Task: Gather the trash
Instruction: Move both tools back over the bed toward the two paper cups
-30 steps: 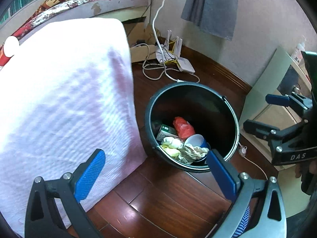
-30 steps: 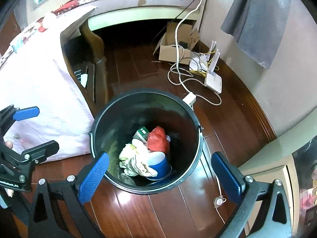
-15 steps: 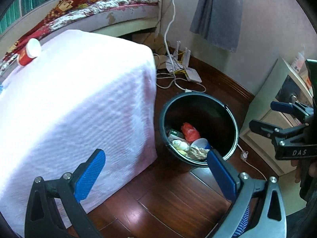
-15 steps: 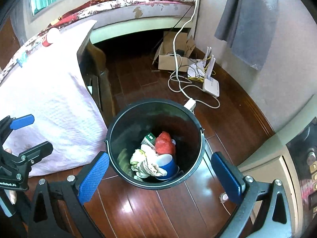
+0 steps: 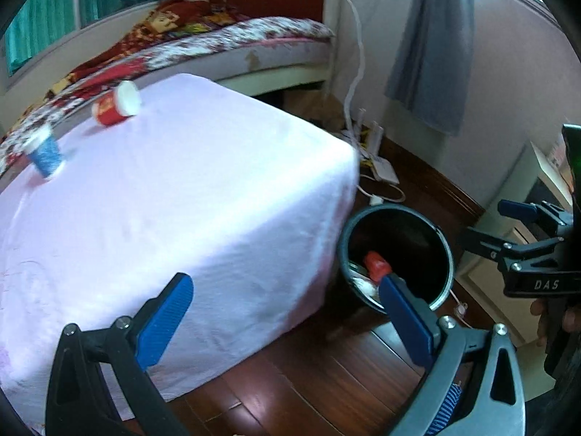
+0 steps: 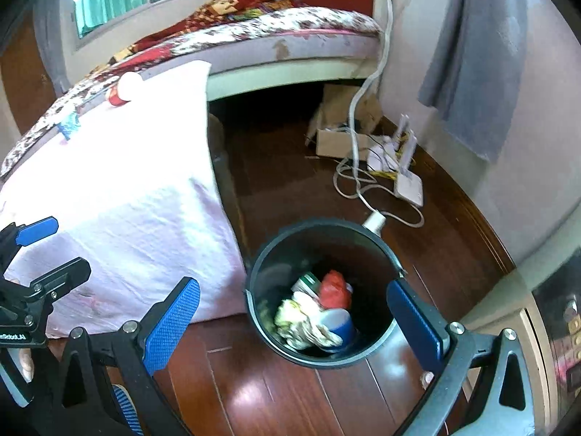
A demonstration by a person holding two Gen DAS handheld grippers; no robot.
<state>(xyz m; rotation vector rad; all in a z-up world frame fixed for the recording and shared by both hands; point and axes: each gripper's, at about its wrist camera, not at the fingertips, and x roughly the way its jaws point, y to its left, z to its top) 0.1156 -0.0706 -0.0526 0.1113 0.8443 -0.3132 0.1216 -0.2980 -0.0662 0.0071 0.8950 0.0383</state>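
A black trash bin [image 6: 377,243] stands on the wood floor beside a table under a pink cloth [image 5: 181,200]. In it lie a red bag [image 6: 334,287], crumpled paper [image 6: 305,323] and a blue cup [image 6: 341,323]. On the table's far end a red cup [image 5: 116,103] lies on its side and a blue cup [image 5: 43,152] stands. My left gripper [image 5: 287,312] is open and empty, above the table's near corner. My right gripper [image 6: 294,323] is open and empty above the bin. The bin also shows in the left wrist view [image 5: 428,232].
A bed [image 6: 254,32] runs along the back wall. Cables, a router [image 6: 406,181] and a cardboard box [image 6: 337,138] lie on the floor behind the bin. A cabinet [image 5: 523,196] stands to the right.
Both grippers have risen and pulled back from the bin. The table top with the two cups has come into the left wrist view. Both stay open.
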